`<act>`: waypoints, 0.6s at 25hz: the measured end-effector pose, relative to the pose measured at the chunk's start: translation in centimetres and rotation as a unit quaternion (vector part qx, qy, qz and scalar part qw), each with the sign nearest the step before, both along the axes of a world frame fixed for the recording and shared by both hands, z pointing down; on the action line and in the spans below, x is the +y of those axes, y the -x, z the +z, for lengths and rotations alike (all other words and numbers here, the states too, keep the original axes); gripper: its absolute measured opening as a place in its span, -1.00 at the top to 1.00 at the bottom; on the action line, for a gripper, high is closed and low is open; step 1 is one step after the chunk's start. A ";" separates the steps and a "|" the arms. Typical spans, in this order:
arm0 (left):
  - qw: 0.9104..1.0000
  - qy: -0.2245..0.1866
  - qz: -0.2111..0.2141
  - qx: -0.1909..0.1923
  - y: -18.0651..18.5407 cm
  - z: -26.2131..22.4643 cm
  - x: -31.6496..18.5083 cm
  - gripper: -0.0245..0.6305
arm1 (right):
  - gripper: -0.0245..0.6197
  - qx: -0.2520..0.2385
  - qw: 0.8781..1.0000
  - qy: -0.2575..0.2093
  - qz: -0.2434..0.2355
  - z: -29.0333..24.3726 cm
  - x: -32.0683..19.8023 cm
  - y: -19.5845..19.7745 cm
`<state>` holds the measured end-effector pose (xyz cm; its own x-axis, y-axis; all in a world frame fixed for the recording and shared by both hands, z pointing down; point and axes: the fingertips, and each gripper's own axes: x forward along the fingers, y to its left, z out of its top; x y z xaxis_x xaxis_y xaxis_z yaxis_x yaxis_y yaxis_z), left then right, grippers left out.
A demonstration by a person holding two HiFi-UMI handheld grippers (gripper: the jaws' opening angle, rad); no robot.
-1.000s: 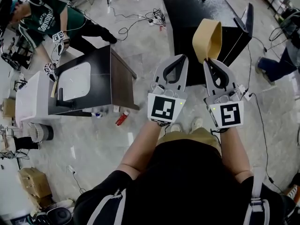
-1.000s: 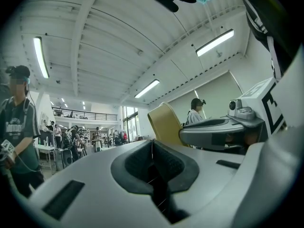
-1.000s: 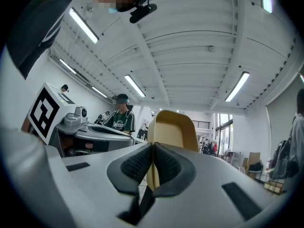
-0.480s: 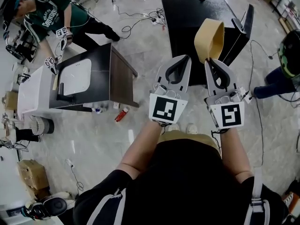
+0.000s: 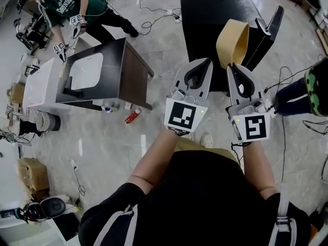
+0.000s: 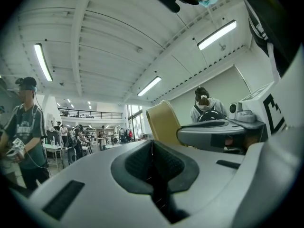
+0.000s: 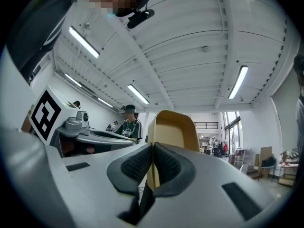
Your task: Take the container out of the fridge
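Right claw [image 5: 236, 68] is pinched onto the rim of the tan container [image 5: 233, 41]. In the right gripper view you can see the thin wall caught between the pads [image 7: 137, 163], and the tub [image 7: 173, 127] sticks up past the tips. So the container is outside the fridge [image 5: 210, 14]. It's held up in the air, and from the head view it sits over the fridge's front edge, just beside the open door [image 5: 270, 27].

The left claw [image 5: 206, 62] is pressed together on nothing. The left gripper view shows its pads meeting with no gap, and the tub [image 6: 164, 122] is off to the side behind them. That claw [image 6: 152, 144] floats next to the right one, on the side of the container away from the door, and both point toward the fridge.

Well left of the fridge there's a black cabinet [image 5: 128, 78] with a white panel on top. A person in a green shirt [image 5: 64, 4] is working past it, even further from the fridge. Cables [image 5: 154, 12] trail over the floor off the fridge's left corner. Something small and red [image 5: 132, 117] lies on the floor by the cabinet.
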<state>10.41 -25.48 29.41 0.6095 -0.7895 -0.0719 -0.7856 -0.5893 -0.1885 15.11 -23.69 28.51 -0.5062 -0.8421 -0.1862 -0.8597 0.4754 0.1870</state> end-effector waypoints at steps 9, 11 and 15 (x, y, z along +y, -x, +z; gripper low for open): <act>1.000 -0.004 -0.012 -0.010 -1.9 1.2 1.5 0.85 | 0.79 -0.004 1.000 0.001 -0.008 1.7 1.2 -2.0; 1.000 -0.004 -0.011 -0.012 -2.1 1.1 1.8 0.85 | 0.79 -0.017 1.000 0.001 -0.006 1.2 1.4 -2.1; 1.000 -0.006 -0.015 -0.010 -2.7 0.3 2.2 0.85 | 0.79 -0.004 1.000 0.001 -0.008 0.9 1.8 -2.9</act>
<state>13.14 -23.28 29.75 0.5875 -0.8062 -0.0698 -0.7987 -0.5638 -0.2103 18.00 -21.88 29.45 -0.5185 -0.8337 -0.1898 -0.8532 0.4899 0.1790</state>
